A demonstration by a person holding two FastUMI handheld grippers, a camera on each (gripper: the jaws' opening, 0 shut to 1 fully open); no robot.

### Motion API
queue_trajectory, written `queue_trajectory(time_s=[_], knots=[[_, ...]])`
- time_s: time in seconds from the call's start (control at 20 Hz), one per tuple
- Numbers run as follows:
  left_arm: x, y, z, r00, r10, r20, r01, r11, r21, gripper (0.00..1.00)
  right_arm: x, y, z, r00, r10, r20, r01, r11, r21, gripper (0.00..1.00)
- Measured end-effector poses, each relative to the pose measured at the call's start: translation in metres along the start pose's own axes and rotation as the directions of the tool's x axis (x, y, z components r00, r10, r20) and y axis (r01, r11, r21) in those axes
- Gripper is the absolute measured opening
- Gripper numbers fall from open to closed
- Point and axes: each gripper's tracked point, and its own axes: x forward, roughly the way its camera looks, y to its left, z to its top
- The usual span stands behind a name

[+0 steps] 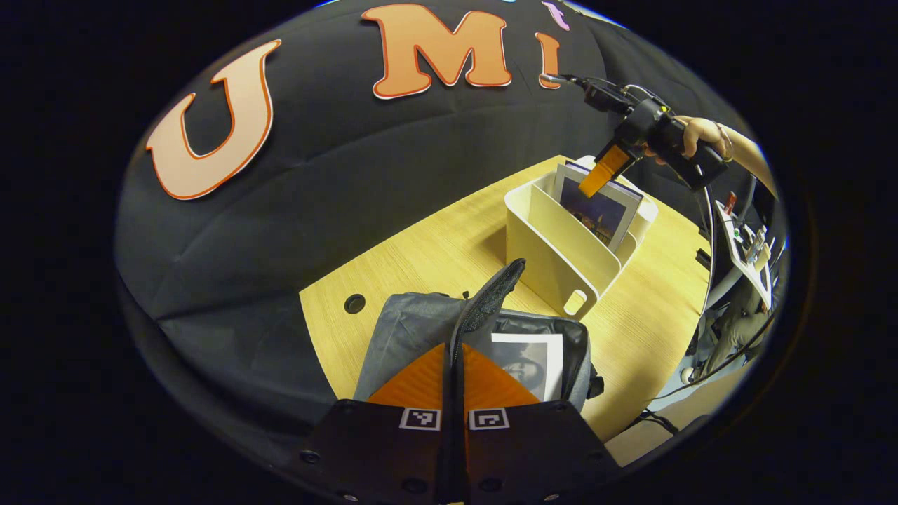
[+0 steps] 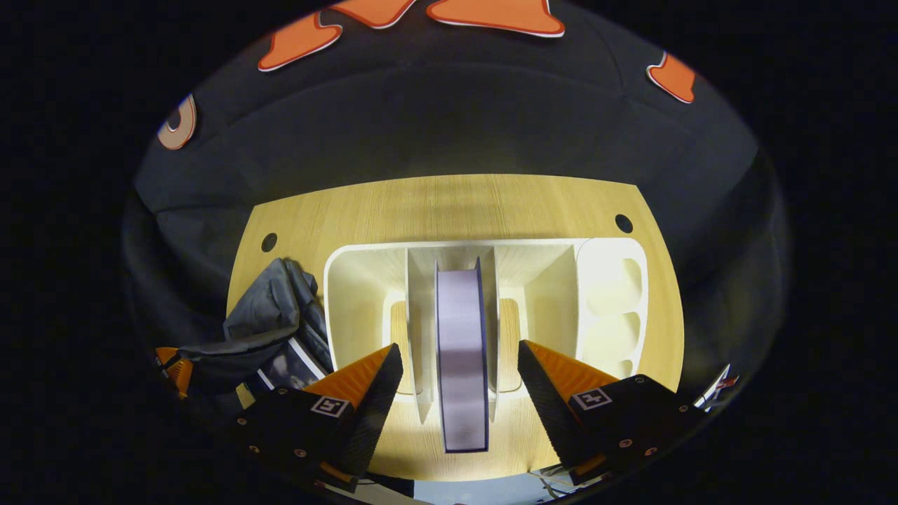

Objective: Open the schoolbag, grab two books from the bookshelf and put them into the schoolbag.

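Note:
In the left gripper view my left gripper (image 1: 454, 348) is shut on the dark edge flap (image 1: 494, 291) of the grey schoolbag (image 1: 414, 326), holding it up. The bag is open, and one book (image 1: 530, 359) lies inside. Farther off stands the white bookshelf (image 1: 554, 245) holding a book (image 1: 603, 208). My right gripper (image 1: 600, 172), held by a hand (image 1: 701, 133), hangs over that book's top. In the right gripper view my right gripper (image 2: 457, 345) is open, its fingers on either side of the upright book (image 2: 461, 400) in the shelf's (image 2: 354, 280) middle slot. The schoolbag (image 2: 270, 312) lies to the left.
The wooden table (image 1: 421, 238) has a round cable hole (image 1: 354, 304) near the bag and another (image 2: 624, 223) behind the shelf. The shelf's right end has small empty compartments (image 2: 610, 308). Cables and equipment (image 1: 747, 245) sit beyond the table's right edge.

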Motion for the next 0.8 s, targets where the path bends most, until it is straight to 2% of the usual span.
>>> queue_trajectory(time_s=[0.05,0.3,0.35,0.4,0.45,0.6,0.8], knots=[[0.0,0.0,0.0,1.0,0.003,-0.002,-0.003,1.0,0.002,0.01,0.006,0.0,0.0,1.0,-0.001,-0.009,0.001,1.0,-0.006,0.99],[-0.002,0.002,0.007,1.0,0.013,0.002,-0.013,1.0,-0.005,0.01,0.028,0.002,-0.008,0.998,0.004,-0.057,-0.005,1.0,-0.016,0.8],[-0.003,0.002,0.006,1.0,0.015,0.0,-0.015,1.0,-0.006,0.01,0.028,0.0,-0.012,0.997,0.002,-0.072,-0.003,1.0,-0.01,0.63],[-0.003,0.002,0.005,1.0,0.014,-0.002,-0.014,1.0,-0.006,0.01,0.027,0.002,-0.012,0.997,0.007,-0.077,-0.006,1.0,0.009,0.34],[-0.004,0.001,0.006,1.0,0.012,-0.001,-0.012,1.0,-0.005,0.01,0.024,0.004,-0.012,0.997,0.013,-0.079,-0.012,1.0,0.013,0.4],[-0.003,0.0,0.006,1.0,0.008,0.004,-0.008,1.0,-0.003,0.01,0.008,0.004,-0.006,0.999,0.013,-0.048,-0.012,0.999,0.033,0.38],[-0.008,-0.002,0.006,1.0,0.003,0.022,-0.003,1.0,-0.002,0.01,-0.036,-0.008,0.005,0.999,-0.043,0.027,0.043,0.999,0.007,0.37]])
